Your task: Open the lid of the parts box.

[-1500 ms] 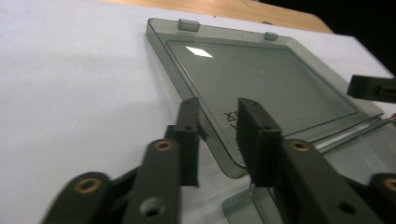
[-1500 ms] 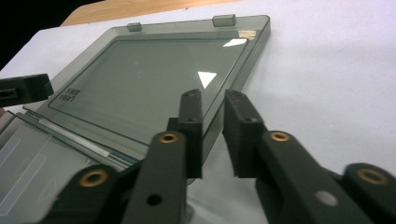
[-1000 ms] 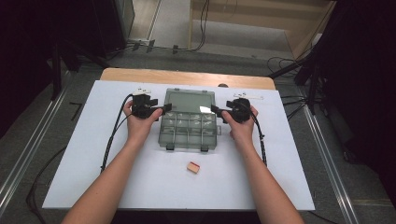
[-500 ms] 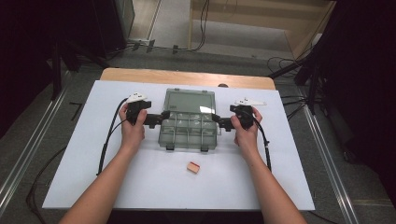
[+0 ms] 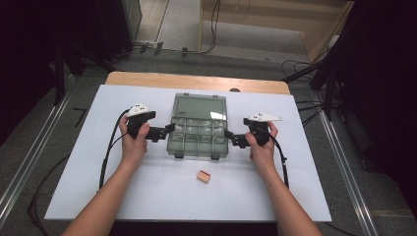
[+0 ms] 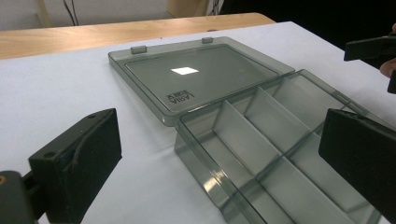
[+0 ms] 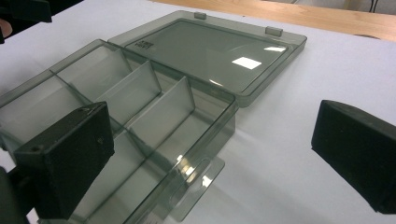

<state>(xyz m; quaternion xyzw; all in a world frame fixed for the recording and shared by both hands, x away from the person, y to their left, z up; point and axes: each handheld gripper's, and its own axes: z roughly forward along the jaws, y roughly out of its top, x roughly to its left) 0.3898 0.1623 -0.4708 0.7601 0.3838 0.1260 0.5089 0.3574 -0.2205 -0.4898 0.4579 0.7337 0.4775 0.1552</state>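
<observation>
Box: the clear grey compartment box [image 5: 198, 137] sits at the centre of the high view on the white bench [image 5: 74, 162], its lid [image 5: 200, 106] laid flat behind the tray.
Left tongs: the left tongs [image 5: 169, 129] stand apart at the box's left wall, gripping nothing; the jaws have just been opening.
Right tongs: the right tongs [image 5: 227, 135] stand apart at the right wall, also empty, jaws likewise just opened.
Block: a small tan block [image 5: 203, 176] lies below the box in the frame, well apart from both hands.
Risk: a jaw tip so near a wall could nudge the light box and skew it, or catch the front latch tabs.
Hidden: the compartments [image 6: 261, 140] look empty, but the clear plastic makes that hard to confirm; the block's material cannot be told.
</observation>
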